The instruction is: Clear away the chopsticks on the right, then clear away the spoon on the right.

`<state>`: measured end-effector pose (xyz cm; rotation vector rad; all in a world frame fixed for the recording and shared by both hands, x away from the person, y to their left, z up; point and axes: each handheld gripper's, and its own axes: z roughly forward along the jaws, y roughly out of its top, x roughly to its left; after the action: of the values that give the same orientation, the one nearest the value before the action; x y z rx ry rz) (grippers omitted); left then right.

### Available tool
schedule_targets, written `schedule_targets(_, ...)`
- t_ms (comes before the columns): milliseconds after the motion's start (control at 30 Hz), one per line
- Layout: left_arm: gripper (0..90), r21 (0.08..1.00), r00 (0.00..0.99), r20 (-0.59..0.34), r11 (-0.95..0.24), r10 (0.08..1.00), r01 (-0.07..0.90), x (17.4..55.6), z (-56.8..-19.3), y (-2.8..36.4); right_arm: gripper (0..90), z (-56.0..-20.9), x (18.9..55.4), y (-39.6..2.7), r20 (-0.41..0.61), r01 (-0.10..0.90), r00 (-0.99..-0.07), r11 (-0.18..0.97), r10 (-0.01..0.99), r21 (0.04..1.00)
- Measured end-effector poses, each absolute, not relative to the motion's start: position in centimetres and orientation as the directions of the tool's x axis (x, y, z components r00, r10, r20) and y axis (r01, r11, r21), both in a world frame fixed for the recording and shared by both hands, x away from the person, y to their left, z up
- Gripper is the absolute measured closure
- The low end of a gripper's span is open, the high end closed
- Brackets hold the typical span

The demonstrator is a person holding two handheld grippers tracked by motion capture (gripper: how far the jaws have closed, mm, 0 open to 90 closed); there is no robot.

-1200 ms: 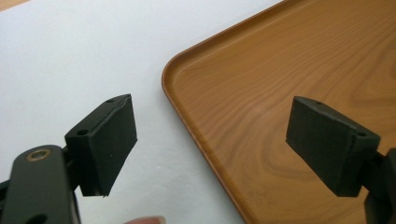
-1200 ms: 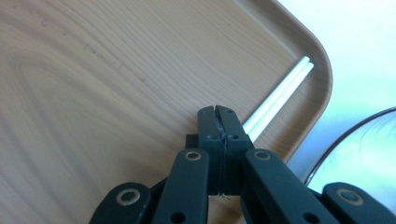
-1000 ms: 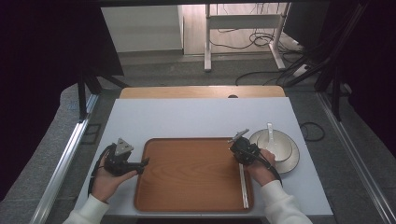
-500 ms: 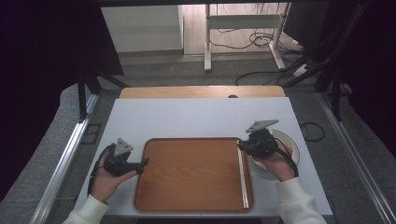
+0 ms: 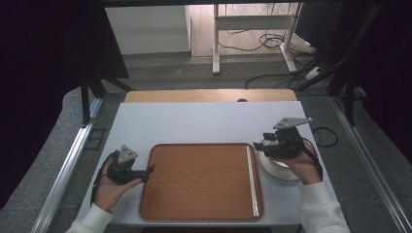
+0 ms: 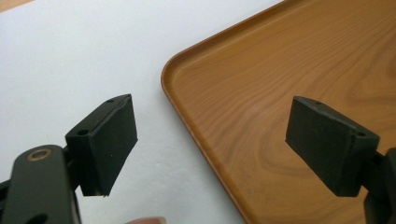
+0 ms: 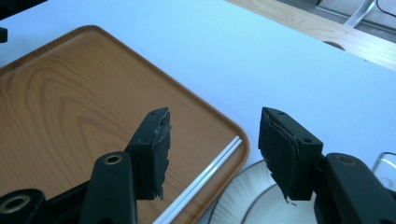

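While the person's forearms are coming in from the near edge in white sleeves, the left gripper (image 5: 145,171) is resting at the left rim of the wooden tray (image 5: 194,179), jaws standing wide apart with nothing between them. Its matte black rubbery pads (image 6: 109,140) are straddling the tray's rounded corner (image 6: 173,70) in the left gripper view, one over the white table (image 5: 194,121), one over the wood grain. That tray is a flat rounded rectangle with a raised lip and a smooth brown printed grain. Lying inside along its right edge is a thin white chopstick pair (image 5: 251,180), straight and glossy, just within the lip. The right gripper (image 5: 259,147) is hovering above the right rim; its jaws have just been opening, and nothing is between them. In the right gripper view the chopstick pair (image 7: 205,179) is lying below and between the two black pads, apart from both. Just right of the tray a round white plate (image 5: 278,170) with a fine ribbed rim is sitting under the right hand. Farther off, a light wooden strip (image 5: 209,95) is bordering the table's back edge.
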<state>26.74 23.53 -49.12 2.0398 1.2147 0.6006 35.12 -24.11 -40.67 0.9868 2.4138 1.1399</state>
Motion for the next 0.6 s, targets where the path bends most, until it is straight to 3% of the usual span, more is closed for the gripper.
schedule_targets(600, 16.1, 0.753, 0.448, 0.036, -0.319, 0.893, 0.575, 26.6, -49.1, 23.5, 41.9, -40.1, 36.5, -27.9, 0.035, 0.493, -0.667, 0.404, 0.745, 0.77)
